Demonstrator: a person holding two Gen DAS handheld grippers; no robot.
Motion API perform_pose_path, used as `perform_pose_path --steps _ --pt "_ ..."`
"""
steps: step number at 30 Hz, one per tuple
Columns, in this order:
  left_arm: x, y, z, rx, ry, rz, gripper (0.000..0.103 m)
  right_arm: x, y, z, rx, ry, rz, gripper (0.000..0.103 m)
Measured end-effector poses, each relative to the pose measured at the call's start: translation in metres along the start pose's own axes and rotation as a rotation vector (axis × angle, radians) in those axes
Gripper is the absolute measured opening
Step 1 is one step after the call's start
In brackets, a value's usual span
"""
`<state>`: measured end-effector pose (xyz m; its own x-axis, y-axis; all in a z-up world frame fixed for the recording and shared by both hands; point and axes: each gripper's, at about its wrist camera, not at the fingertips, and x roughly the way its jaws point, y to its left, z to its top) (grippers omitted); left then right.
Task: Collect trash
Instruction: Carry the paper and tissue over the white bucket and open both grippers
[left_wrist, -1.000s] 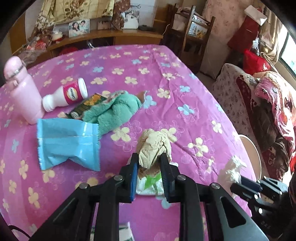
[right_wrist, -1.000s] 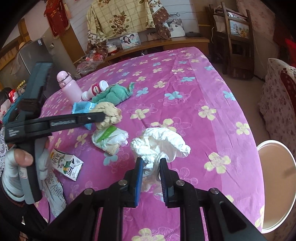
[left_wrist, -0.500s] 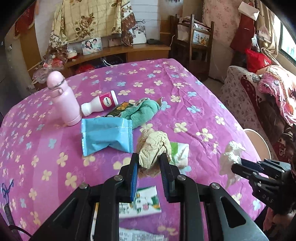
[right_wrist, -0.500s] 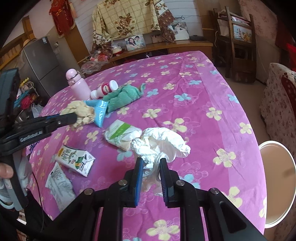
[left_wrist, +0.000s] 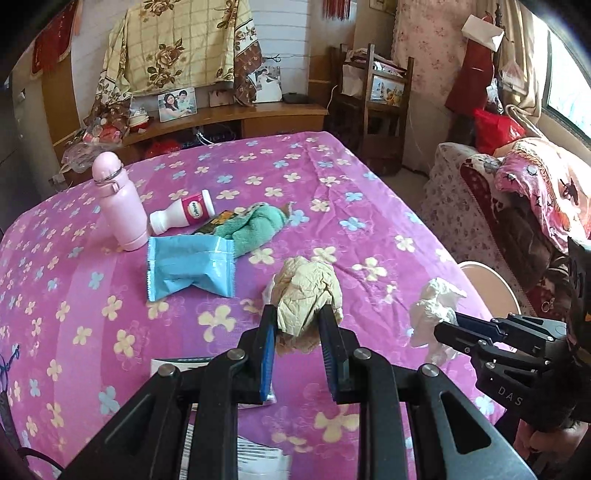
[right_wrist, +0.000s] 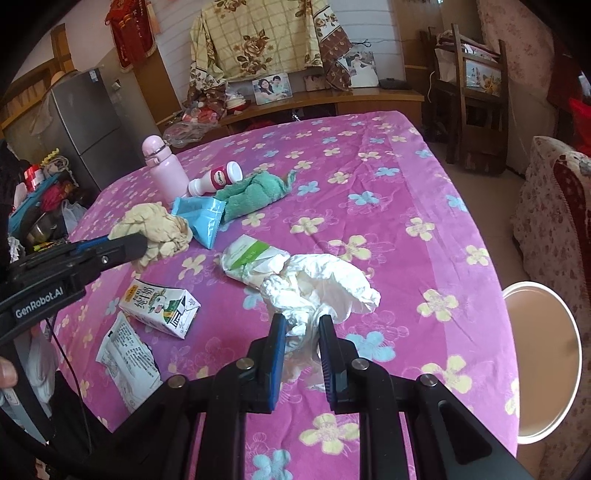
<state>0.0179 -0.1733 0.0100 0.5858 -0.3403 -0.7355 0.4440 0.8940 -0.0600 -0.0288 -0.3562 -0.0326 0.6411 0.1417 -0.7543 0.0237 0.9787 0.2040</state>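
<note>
**Both claws loaded, trash lifted, bin drop next**

Left claw clamped on crumpled beige paper wad; right claw clamped on crumpled white tissue wad. Both wads look lifted clear of the magenta flowered cloth-covered surface, hanging just ahead of the fingertips. Step, as I read it: carry phase, pickup done. Next likely calls for swinging both loads right of the right claw, over the surface edge, to the round white-rimmed bin on the floor, then releasing above it.

Still lying out: green-and-white crumpled wrapper just beyond the right claw, small milk carton and torn printed packet to its left, light-blue foil pouch ahead-left of the left claw. Further ahead: teal towel, small white drink bottle with red label, pink flask, probably not trash. Path to bin looks open; loose tissue tail could snag or slip.
</note>
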Motion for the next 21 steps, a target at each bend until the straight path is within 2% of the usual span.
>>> perform_pose_path --steps 12,21 --pt "-0.002 -0.038 0.003 -0.009 -0.026 -0.01 0.024 -0.027 -0.028 0.0 0.033 -0.041 -0.062 0.02" --pt "0.005 -0.096 0.015 0.046 -0.03 -0.077 0.024 -0.056 -0.072 -0.006 0.078 -0.067 -0.138 0.021"
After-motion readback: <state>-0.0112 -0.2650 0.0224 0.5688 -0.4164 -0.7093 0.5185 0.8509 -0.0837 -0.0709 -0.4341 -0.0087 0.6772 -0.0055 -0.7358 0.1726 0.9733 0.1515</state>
